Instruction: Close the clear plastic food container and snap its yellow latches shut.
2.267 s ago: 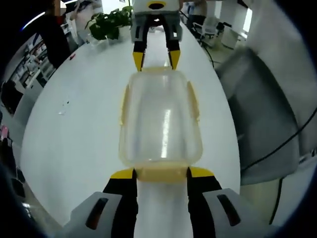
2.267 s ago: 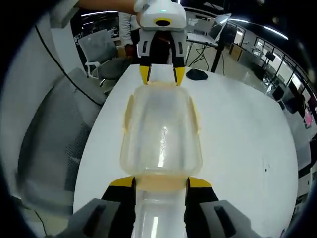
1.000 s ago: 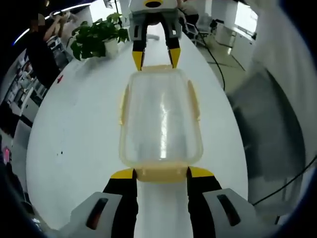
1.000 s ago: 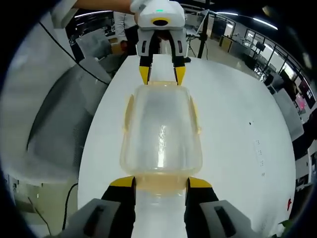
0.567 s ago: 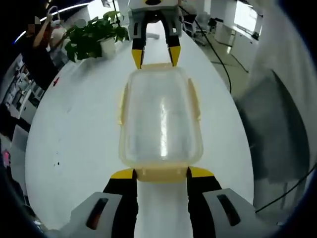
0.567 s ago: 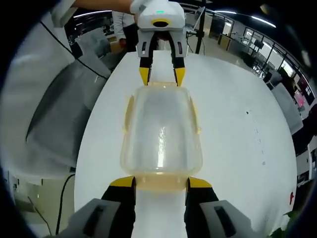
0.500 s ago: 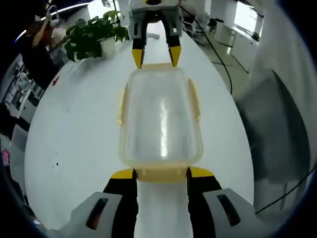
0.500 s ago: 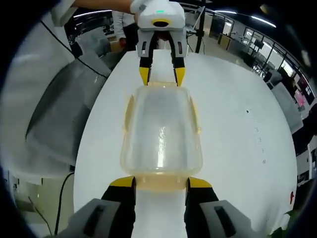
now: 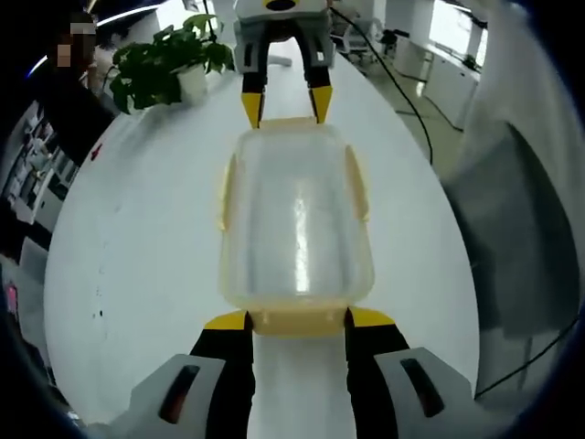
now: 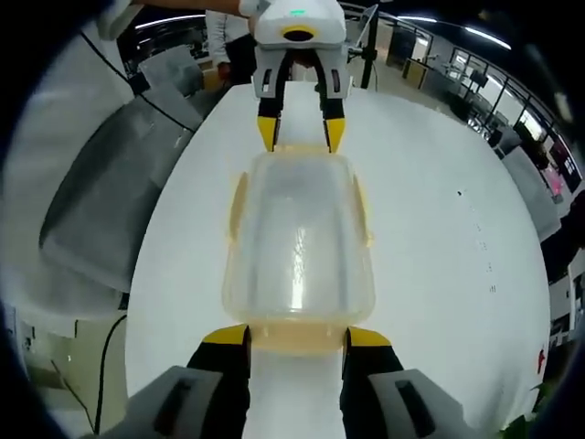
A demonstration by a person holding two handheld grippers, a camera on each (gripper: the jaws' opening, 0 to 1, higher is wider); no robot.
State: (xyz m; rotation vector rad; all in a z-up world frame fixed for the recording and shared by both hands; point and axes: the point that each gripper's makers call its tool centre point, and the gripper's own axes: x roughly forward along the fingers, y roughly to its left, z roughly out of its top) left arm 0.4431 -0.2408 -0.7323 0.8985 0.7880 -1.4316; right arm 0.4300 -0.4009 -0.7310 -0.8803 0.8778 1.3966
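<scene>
Clear plastic container [image 9: 295, 219] lies on the white table [image 9: 137, 274], lid on, long axis running between the two hand-held grippers. Left hand-held gripper [image 9: 295, 318] stands open, jaws flanking the near yellow latch [image 9: 295, 320]; right hand-held gripper [image 10: 294, 337] likewise at the opposite end. Potted plant [image 9: 164, 64] stands beyond.

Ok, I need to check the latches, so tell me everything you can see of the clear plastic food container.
The clear plastic food container is a rounded rectangle of cloudy see-through plastic with its lid on and yellow latches on all four sides. It sits between two grippers above the white table: the left gripper straddles its near end latch, the right gripper the far one. Whether the latches are snapped shut cannot be told.
</scene>
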